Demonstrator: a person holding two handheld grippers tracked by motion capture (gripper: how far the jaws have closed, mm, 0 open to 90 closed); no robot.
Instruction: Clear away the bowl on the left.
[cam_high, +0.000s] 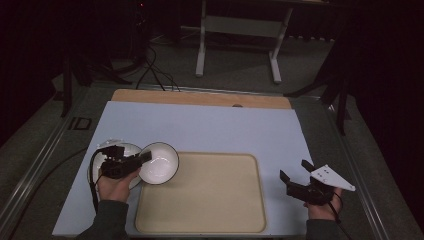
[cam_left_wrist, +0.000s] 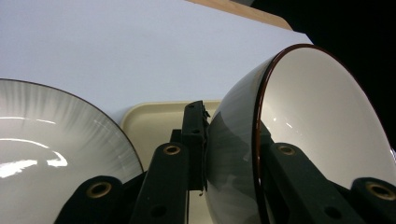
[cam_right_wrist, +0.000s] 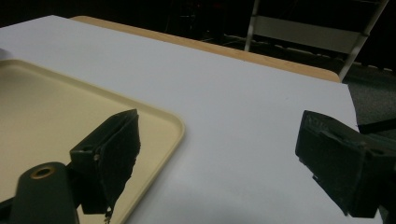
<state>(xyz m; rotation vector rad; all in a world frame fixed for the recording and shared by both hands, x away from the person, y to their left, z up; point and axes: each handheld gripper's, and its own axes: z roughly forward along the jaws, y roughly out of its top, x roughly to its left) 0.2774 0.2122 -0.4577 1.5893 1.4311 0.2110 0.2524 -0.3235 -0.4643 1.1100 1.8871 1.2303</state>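
On the pale blue rectangular tabletop (cam_high: 210, 125) lies the largest item, a cream rectangular plastic tray (cam_high: 210, 200) with rounded corners, set near your edge of the table. Left of the tray rests a shallow white ribbed plate with a dark rim (cam_left_wrist: 42, 158), partly covered by your left hand in the high view. Next in size is the white glazed bowl with a dark brown rim (cam_high: 159, 163): it sits tipped up at the tray's upper left corner, just beside the plate, with its opening turned toward the tray's side. Your left gripper (cam_high: 132, 162) is clamped on this bowl; in the left gripper view one black jaw presses the outer wall and the other lies against the inside, with the rim between them. Your right gripper (cam_high: 296, 176) hovers over the bare tabletop right of the tray, its jaws spread wide with nothing between them.
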